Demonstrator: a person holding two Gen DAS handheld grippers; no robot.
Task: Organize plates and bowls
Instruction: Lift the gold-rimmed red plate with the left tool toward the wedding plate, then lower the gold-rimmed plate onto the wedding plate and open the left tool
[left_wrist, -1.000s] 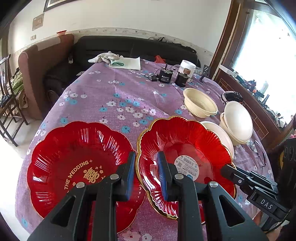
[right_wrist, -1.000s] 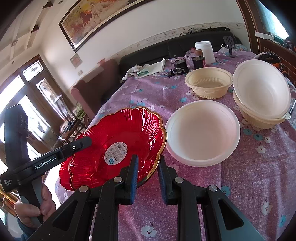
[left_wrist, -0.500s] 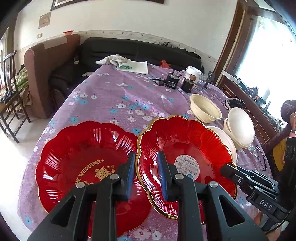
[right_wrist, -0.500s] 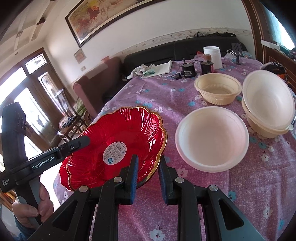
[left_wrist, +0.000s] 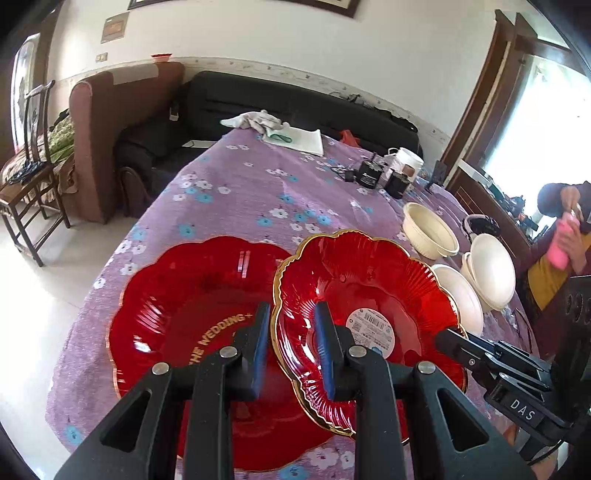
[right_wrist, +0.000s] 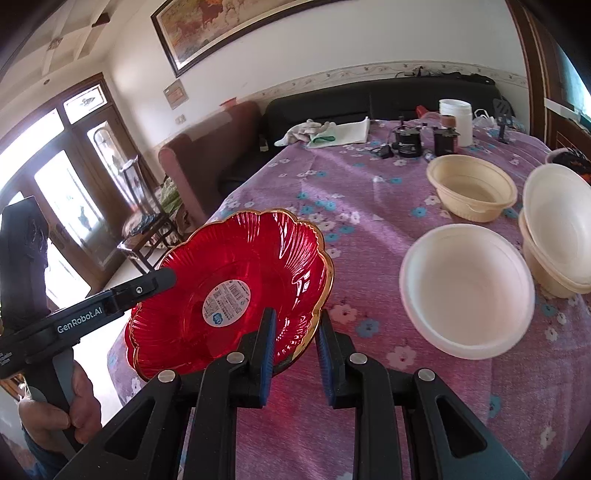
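Note:
A red gold-rimmed plate with a sticker (left_wrist: 369, 288) (right_wrist: 240, 266) hangs tilted above the purple flowered tablecloth (left_wrist: 240, 199). My left gripper (left_wrist: 291, 314) is shut on its left rim, and my right gripper (right_wrist: 295, 321) is shut on its near right rim. Each gripper shows in the other's view: the left gripper (right_wrist: 162, 277) and the right gripper (left_wrist: 443, 336). A second red plate lettered "THE WEDDING" (left_wrist: 177, 302) lies flat on the table to the left, and the held plate overlaps its right edge. A white bowl (right_wrist: 467, 284), a cream bowl (right_wrist: 471, 186) and a stack of white bowls (right_wrist: 561, 229) stand to the right.
Black devices (right_wrist: 406, 142), a white jar (right_wrist: 456, 118) and a cloth with paper (right_wrist: 332, 133) sit at the table's far end. A person holding a pink bottle (left_wrist: 557, 243) is at the right. The table's left edge drops to the floor beside a wooden chair (left_wrist: 26, 184).
Both grippers have carried the sticker plate to the left, over the edge of the wedding plate. A person with a pink bottle has come into the left wrist view.

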